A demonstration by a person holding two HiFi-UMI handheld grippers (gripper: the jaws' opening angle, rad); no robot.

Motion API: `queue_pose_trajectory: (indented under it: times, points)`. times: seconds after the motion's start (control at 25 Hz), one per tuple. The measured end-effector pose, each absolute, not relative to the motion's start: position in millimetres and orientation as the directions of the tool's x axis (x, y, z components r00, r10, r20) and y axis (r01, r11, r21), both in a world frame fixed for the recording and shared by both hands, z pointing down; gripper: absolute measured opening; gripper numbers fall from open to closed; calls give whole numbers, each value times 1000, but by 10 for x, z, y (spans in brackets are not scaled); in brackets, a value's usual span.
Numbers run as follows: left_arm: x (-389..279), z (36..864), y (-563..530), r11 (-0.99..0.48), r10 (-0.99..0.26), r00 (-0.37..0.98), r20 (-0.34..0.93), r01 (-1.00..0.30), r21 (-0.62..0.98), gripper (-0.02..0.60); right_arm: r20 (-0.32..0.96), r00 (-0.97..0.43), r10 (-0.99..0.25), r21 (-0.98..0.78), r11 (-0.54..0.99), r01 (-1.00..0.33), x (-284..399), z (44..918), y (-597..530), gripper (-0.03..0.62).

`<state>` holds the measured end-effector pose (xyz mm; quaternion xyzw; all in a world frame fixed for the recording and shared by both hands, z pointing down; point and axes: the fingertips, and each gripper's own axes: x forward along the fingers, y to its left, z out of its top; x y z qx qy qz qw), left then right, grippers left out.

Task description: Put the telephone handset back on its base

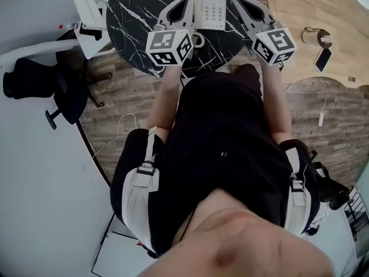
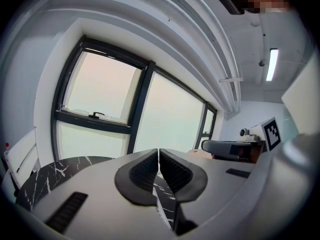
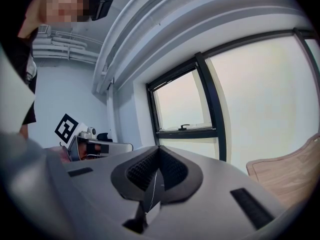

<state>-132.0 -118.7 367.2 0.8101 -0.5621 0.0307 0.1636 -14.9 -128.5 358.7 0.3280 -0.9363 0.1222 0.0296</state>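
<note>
At the far left a black office chair (image 1: 31,79) stands on the wood-plank floor (image 1: 115,105), well apart from everything I am working with. Next comes the round black marble table (image 1: 132,10), streaked with white veins.

My left claw (image 1: 183,6) lies over that table just left of the telephone. Seen along its own length, the left claw (image 2: 158,151) has its dark ribbed pads pressed together with nothing between them. Beyond them are a big window (image 2: 100,94) and a strip of the marble table (image 2: 50,176). Its marker cube (image 1: 169,46) sits at the near end, by my forearm.

The white telephone (image 1: 209,7) rests on the marble table between my two claws, keypad facing up. A coiled cord (image 1: 199,40) curls at its near left corner. I cannot tell the handset apart from the base from here.

My right claw (image 1: 237,3) lies just right of the telephone, its marker cube (image 1: 275,45) nearest me. In its own view the right claw (image 3: 157,150) is also pressed together at the tips and pinches nothing.

Farthest right is a pale wooden table (image 1: 300,10), whose corner also shows past the right claw (image 3: 295,169).
</note>
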Motion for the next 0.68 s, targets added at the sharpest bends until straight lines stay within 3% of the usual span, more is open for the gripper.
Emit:
queue_pose_trajectory:
  times: [0.68]
  points:
    - [-1283,3692,-1225,-337,-889,392,236,-910,241,23,154,-771,-618,-202,744,-637,-119,3627,-1292,31]
